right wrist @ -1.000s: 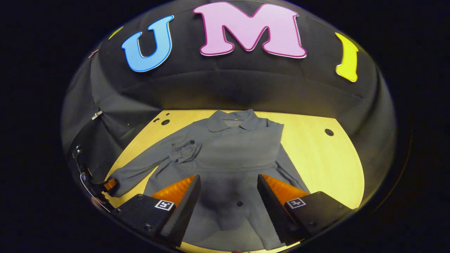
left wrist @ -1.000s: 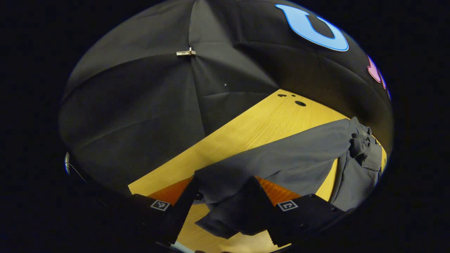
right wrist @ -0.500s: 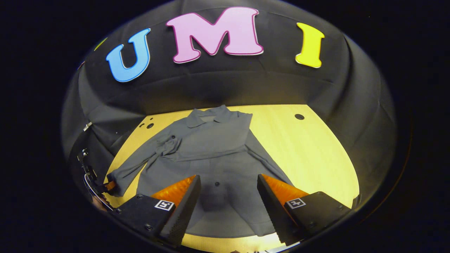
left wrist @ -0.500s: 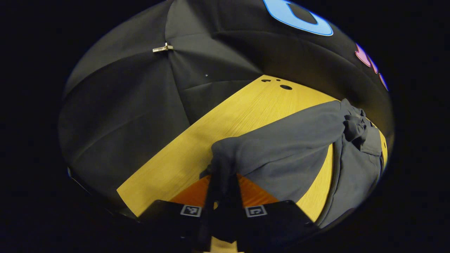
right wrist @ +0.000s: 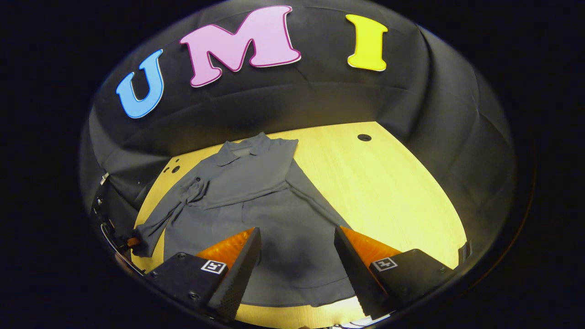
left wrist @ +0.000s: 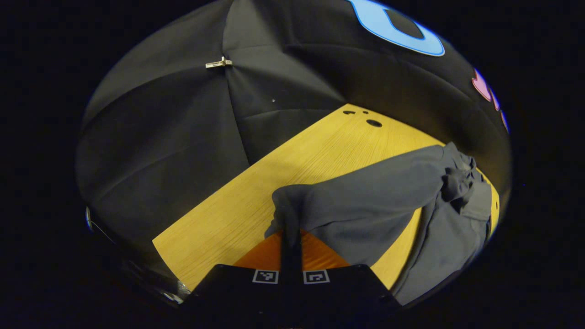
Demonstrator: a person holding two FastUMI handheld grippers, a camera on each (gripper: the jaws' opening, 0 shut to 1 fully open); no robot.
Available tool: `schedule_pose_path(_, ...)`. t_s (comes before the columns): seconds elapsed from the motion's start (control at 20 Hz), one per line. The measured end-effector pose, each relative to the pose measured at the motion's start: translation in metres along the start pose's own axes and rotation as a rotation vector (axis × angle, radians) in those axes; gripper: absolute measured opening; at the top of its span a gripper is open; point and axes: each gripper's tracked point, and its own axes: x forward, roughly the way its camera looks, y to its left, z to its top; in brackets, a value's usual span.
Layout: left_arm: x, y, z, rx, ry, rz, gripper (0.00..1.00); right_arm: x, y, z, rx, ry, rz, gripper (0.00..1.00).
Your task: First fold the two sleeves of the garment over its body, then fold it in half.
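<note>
We see the left gripper [left wrist: 291, 237] clamped on the sleeve [left wrist: 365, 201] cuff, which hides its fingertips. The right gripper [right wrist: 297, 256] hangs open above the garment [right wrist: 256, 201], spread across the table [right wrist: 393, 192].

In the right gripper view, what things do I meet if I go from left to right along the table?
left gripper → outstretched sleeve → body of the garment → bare table
</note>
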Motion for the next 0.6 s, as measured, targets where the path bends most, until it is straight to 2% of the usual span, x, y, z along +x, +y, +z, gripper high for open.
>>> schedule_pose_path(0.15, -0.020, -0.024, 0.030, 0.008, -0.049, -0.037, 0.06, 0.005, -0.018, -0.003, 0.019, 0.012, -0.003, 0.99)
schedule_pose_path(0.35, -0.046, -0.083, 0.080, 0.034, -0.132, -0.120, 0.06, 0.010, -0.044, -0.007, 0.053, 0.025, -0.023, 0.99)
schedule_pose_path(0.6, -0.077, -0.199, 0.123, 0.199, -0.257, -0.279, 0.05, 0.009, -0.069, -0.008, 0.048, 0.035, -0.029, 0.99)
